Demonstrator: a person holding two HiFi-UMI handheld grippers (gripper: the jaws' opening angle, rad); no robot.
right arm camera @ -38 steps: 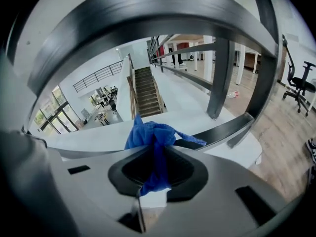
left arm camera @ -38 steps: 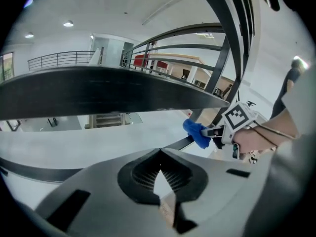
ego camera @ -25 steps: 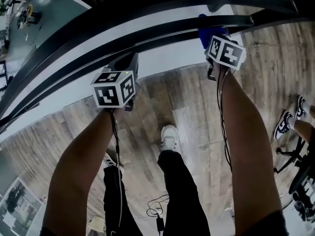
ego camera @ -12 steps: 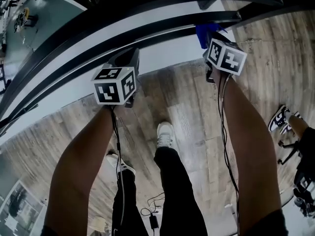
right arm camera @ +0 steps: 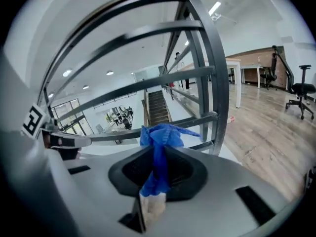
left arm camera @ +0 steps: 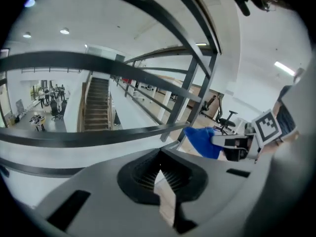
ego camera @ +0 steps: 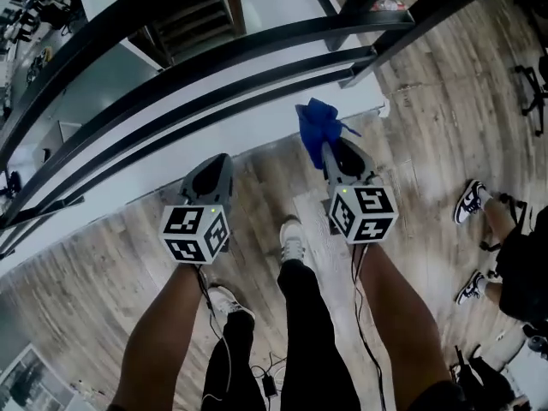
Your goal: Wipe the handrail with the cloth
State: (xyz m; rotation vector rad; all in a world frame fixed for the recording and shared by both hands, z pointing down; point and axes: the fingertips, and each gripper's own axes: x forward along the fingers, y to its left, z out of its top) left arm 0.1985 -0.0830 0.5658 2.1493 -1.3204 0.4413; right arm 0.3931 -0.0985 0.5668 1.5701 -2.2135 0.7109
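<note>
Half cloth [ego camera: 315, 125] hidden in right tool [right arm camera: 157, 174] — seemingly clamped.

The handrail [ego camera: 257, 43] is dark metal, its bars sweeping from the left edge to the upper right of the head view. The cloth [ego camera: 318, 127], blue and bunched, sits just right of center, pinched upright in the right gripper [right arm camera: 154, 189], below the lowest bar.
</note>
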